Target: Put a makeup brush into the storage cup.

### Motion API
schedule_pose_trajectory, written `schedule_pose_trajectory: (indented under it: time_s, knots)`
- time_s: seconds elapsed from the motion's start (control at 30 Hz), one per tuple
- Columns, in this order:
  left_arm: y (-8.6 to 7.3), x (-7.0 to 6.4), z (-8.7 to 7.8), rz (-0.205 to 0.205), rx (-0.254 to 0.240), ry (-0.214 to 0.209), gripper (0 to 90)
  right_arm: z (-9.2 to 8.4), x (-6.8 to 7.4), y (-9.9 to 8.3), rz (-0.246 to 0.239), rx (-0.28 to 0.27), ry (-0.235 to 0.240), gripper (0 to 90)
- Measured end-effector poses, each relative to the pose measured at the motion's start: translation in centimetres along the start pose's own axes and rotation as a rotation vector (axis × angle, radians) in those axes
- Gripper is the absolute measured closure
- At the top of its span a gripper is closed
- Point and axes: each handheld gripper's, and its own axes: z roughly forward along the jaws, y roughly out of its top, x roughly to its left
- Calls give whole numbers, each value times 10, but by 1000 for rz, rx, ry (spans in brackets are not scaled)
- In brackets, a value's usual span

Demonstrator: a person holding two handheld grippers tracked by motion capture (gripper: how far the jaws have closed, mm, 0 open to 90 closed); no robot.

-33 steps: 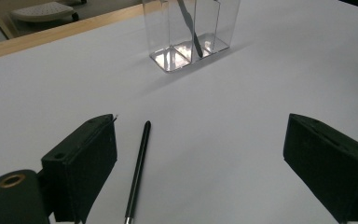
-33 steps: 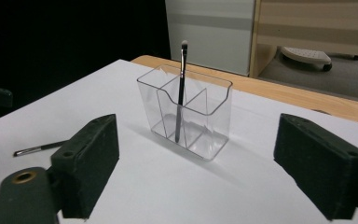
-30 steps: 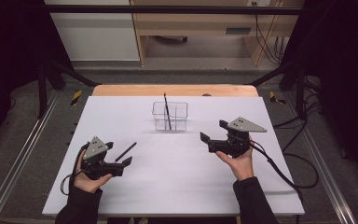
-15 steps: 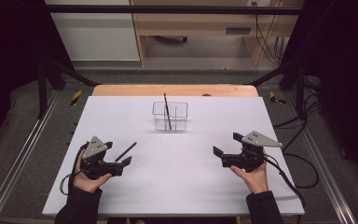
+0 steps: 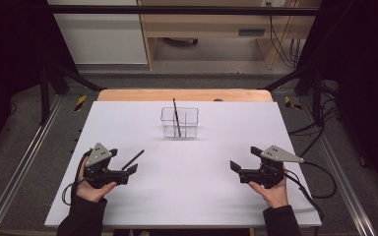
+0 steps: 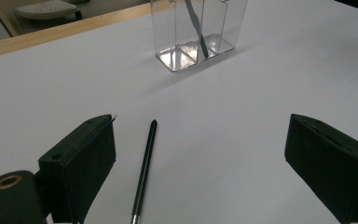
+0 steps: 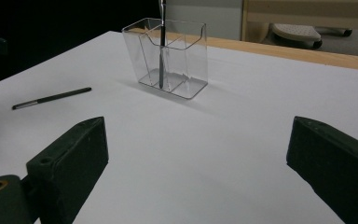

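A clear plastic holder (image 5: 179, 123) with compartments stands at the middle back of the white table (image 5: 202, 196); one dark pen (image 5: 175, 115) stands upright in it. A second dark pen (image 5: 133, 160) lies flat on the table. My left gripper (image 5: 124, 161) rests open at the near left, and in the left gripper view that pen (image 6: 144, 168) lies between the jaws, closer to the left one, untouched. My right gripper (image 5: 245, 158) is at the near right, open; its jaws have just been opening and nothing is between them. It faces the holder (image 7: 177, 60).
A wooden strip (image 5: 184, 95) runs along the table's far edge. Metal frame rails (image 5: 24, 162) flank both sides, and cables (image 5: 320, 172) trail off the right edge. A wide stretch of bare table lies between the two grippers.
My right hand has moved toward the near right corner and lower, away from the holder. The left hand and both pens have stayed put.
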Motion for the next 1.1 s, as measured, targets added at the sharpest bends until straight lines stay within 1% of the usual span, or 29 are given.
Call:
schedule_pose_trajectory:
  time_s: [0.23,0.4,0.57,0.63,0.67,0.9,1.0,1.07,1.1]
  knots:
    - [4,5,-1,1,11,3,81,-3,0,0,8,-10,2,64]
    - [6,10,2,5,49,-1,83,-2,1,-1,5,-2,-4,63]
    - [9,14,7,27,89,-3,84,-1,1,-2,1,10,-4,64]
    - [11,15,9,29,99,-5,86,0,2,-2,-2,20,-6,64]
    - [12,16,10,36,112,-2,85,0,2,-3,-4,21,-5,64]
    - [17,21,10,59,144,2,95,-2,2,-2,3,27,4,72]
    - [19,24,13,72,172,7,101,-2,2,-2,6,23,6,75]
    - [19,27,16,72,189,8,108,-2,2,-2,5,28,6,76]
    - [20,27,17,81,204,6,112,-2,2,-2,5,29,6,76]
